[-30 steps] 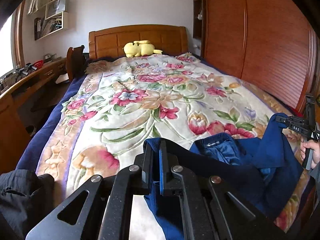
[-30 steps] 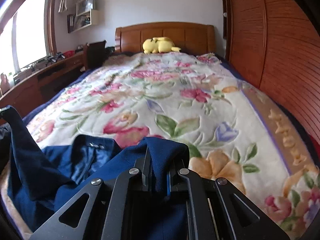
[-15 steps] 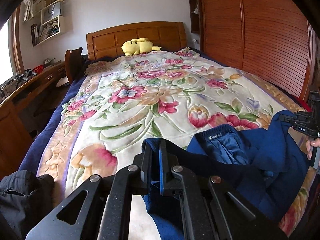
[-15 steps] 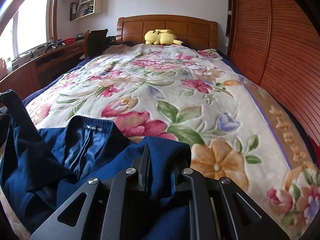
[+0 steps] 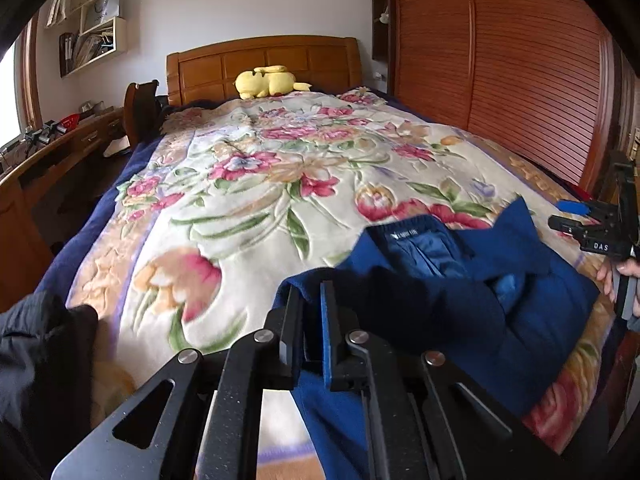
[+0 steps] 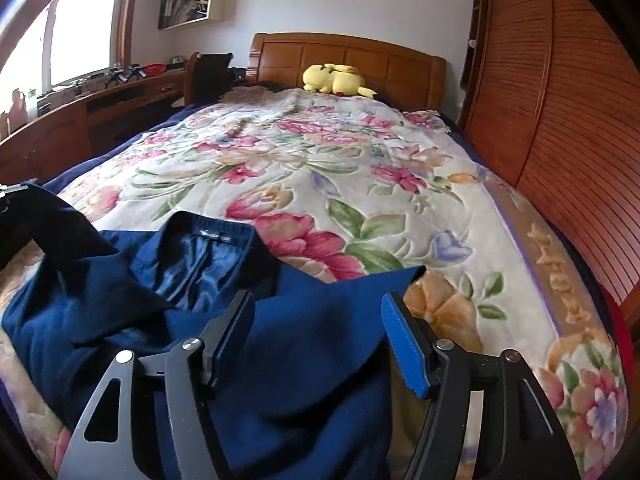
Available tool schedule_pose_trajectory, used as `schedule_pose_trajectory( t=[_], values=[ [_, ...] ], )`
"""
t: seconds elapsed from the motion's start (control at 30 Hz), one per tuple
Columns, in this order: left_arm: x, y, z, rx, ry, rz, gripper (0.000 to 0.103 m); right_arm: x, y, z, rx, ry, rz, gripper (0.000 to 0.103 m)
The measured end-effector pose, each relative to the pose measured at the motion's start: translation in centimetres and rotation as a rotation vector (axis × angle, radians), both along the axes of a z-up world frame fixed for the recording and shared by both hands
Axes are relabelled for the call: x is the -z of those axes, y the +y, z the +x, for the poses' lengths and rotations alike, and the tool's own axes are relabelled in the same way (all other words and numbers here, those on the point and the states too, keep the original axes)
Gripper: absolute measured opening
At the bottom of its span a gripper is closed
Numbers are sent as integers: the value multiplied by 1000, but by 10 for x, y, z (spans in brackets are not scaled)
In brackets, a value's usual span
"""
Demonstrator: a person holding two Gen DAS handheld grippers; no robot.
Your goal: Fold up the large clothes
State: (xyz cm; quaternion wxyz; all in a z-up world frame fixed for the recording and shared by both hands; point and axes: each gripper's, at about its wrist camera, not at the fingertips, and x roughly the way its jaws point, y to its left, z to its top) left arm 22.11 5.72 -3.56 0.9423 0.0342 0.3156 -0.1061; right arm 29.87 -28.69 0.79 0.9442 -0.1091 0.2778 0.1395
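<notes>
A navy blue garment (image 5: 460,300) with a shiny lining and a collar label lies crumpled at the near end of the bed. My left gripper (image 5: 308,316) is shut on a fold of its edge, though its jaws are starting to ease apart. In the right wrist view the same garment (image 6: 160,280) spreads out on the left. My right gripper (image 6: 320,336) is opening wide. The navy cloth lies under and between its fingers, and the pads do not press on it. The right gripper (image 5: 568,216) also shows at the right edge of the left wrist view, beside a hand (image 5: 628,272).
A floral blanket (image 5: 260,200) covers the bed, with a yellow plush toy (image 5: 268,82) by the wooden headboard. A slatted wooden wardrobe (image 6: 580,140) runs along the right side and a desk (image 6: 80,120) along the left. A black garment (image 5: 40,360) lies at the near left.
My right gripper has opened and let go of the navy fold, which now lies flat on the blanket. My left gripper has sunk a little with its fold still in it.
</notes>
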Motion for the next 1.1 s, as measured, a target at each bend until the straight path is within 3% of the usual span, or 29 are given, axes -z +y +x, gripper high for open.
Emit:
schedule_pose_trajectory(
  t=[0.1,0.17,0.3,0.47,0.63,0.77,0.87,0.97,1.1],
  values=[
    [8,1,-15,17,10,-19,8,8,7,-10,-81,38,15,69],
    [12,1,-26,21,13,-26,8,20,18,-13,-174,110,13,69],
    [16,5,-46,22,14,-60,9,51,41,-17,-234,178,-196,69],
    [16,15,-65,-19,-20,-92,9,65,36,10,-137,184,-373,69],
    [21,21,-70,-8,0,-124,9,60,31,57,-70,173,-421,69],
    [35,16,-68,10,33,-127,9,26,44,88,-8,43,-386,68],
    [48,5,-64,33,63,-135,9,-14,40,103,102,-77,-252,68],
    [56,-4,-62,58,87,-129,9,-26,43,106,83,-70,-196,68],
    [60,-9,-62,73,100,-114,9,-13,64,82,-116,19,-141,68]
  ],
)
